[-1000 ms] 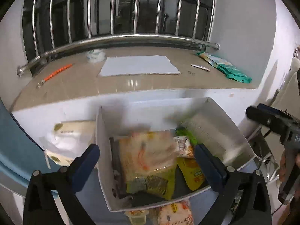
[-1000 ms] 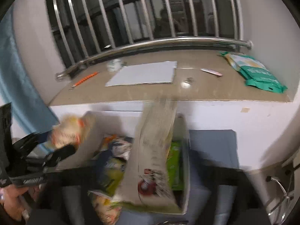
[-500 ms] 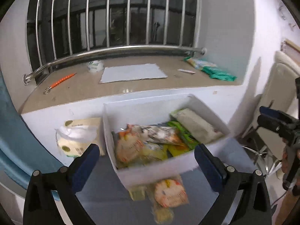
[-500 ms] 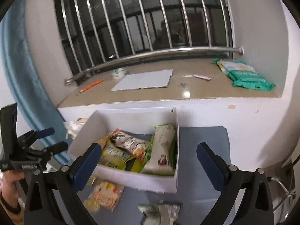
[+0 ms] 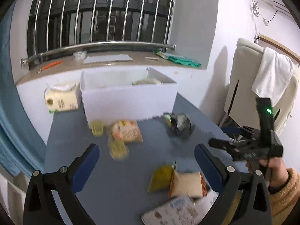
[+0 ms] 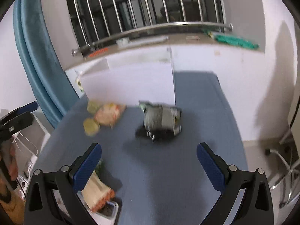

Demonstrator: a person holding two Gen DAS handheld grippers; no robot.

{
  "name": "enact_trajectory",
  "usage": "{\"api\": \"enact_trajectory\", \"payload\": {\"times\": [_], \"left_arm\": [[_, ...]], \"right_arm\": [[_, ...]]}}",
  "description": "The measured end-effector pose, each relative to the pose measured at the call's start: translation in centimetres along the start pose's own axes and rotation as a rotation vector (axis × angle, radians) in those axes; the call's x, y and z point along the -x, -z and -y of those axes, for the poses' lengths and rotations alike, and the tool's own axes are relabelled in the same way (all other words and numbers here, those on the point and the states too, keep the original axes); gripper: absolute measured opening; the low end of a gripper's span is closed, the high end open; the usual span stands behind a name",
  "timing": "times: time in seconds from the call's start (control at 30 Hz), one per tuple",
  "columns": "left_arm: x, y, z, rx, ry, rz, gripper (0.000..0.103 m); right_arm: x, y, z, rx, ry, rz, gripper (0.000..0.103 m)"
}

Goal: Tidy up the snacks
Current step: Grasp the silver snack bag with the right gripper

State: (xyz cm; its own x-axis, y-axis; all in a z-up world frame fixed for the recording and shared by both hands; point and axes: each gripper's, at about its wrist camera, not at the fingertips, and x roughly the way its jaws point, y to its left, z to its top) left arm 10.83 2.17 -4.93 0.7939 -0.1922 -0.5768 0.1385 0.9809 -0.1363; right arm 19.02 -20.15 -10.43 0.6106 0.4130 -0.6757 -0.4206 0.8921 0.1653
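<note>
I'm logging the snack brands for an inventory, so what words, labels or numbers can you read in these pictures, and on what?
None can be read.
orange snack packet: red print, blurred.
tissue pack: a round mark and dark lines, too small.
printed sheet: small pictures and print, blurred.
right gripper: pale lettering on its body, too small.
grey and black packet: print smeared by motion.

No words or numbers can be read here. The orange snack bag, ahead of the left tongs, has red print, but it is too blurry. The tissue pack, far ahead and to the left, has dark marks that are too small. The paper close below has only tiny pictures.
</note>
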Motion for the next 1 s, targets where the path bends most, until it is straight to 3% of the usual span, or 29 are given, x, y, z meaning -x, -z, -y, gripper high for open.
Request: {"api": "enact_trajectory", "payload": {"times": [0.17,0.37,0.63,0.67,0.73,1.0], "left_arm": [[0.0,2.0,-0.4,0.025,0.000,-0.041,0.103],[-0.4,2.5,-1.4,0.063,0.001,-0.058,0.103],[-1.4,2.6,-2.4,0.083,-0.009,-0.094,0.103],[-1.4,2.6,-2.5,0.084,-0.013,-0.097,0.103],[-1.7,2.6,-2.7,0.087,-0.013,-0.101,0.103],[-4.1,1.9,-3.4,0.078,-0.004,-0.136,0.103]], "right_arm": [[-1.3,-0.5,0.4,-0.018,0.004,-0.013,0.103],[-4.7,-3.3,0.5,-0.004,0.026,-0.050,0.103],[-10.7,-6.0,0.5,0.019,0.004,-0.180,0.103],[-11.2,-5.9,0.6,0.024,0.006,-0.198,0.100],[-12.1,-5.8,0.8,0.033,0.042,-0.228,0.055],[-8.1,-5.9,0.9,0.023,-0.041,-0.158,0.053]]}}
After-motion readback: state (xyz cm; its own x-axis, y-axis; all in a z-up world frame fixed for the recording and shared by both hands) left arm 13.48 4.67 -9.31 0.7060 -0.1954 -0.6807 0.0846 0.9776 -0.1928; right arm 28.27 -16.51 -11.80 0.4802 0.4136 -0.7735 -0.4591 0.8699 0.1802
